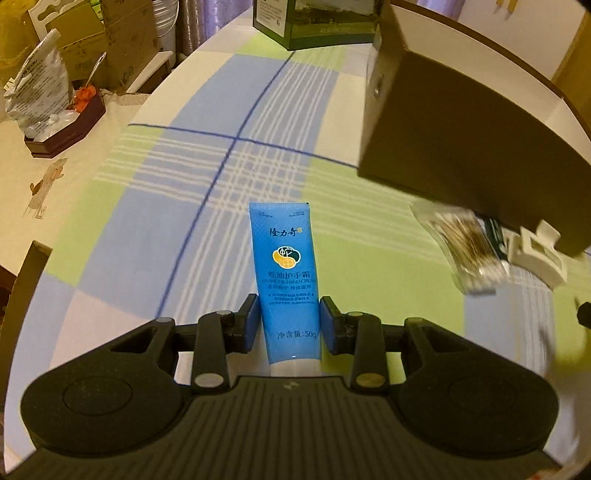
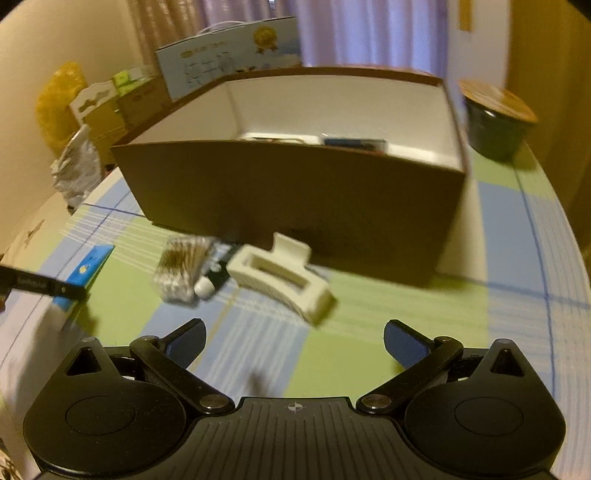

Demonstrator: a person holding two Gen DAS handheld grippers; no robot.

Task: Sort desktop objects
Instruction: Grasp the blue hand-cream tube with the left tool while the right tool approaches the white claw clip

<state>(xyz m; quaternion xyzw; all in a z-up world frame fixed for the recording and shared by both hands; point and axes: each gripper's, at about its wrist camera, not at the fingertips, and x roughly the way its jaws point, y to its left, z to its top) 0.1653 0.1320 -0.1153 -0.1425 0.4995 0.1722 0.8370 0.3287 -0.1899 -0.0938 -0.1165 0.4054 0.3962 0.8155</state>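
Note:
A blue hand cream tube (image 1: 287, 266) stands out from my left gripper (image 1: 290, 326), whose blue pads are shut on its lower body above the checked cloth. The same blue tube (image 2: 85, 271) shows at the left of the right wrist view. My right gripper (image 2: 294, 341) hangs open and empty over the cloth. Just beyond it lie a white hair claw (image 2: 280, 278), a packet of cotton swabs (image 2: 183, 269) and a small dark bottle with a white cap (image 2: 216, 275). Behind them stands a brown box (image 2: 295, 206) with a white inside, holding a few items.
A green carton (image 1: 314, 22) stands at the far end of the table. A dark pot with a wooden lid (image 2: 496, 118) sits right of the brown box. A small maroon tray (image 1: 66, 125), a foil bag and cardboard boxes crowd the side table on the left.

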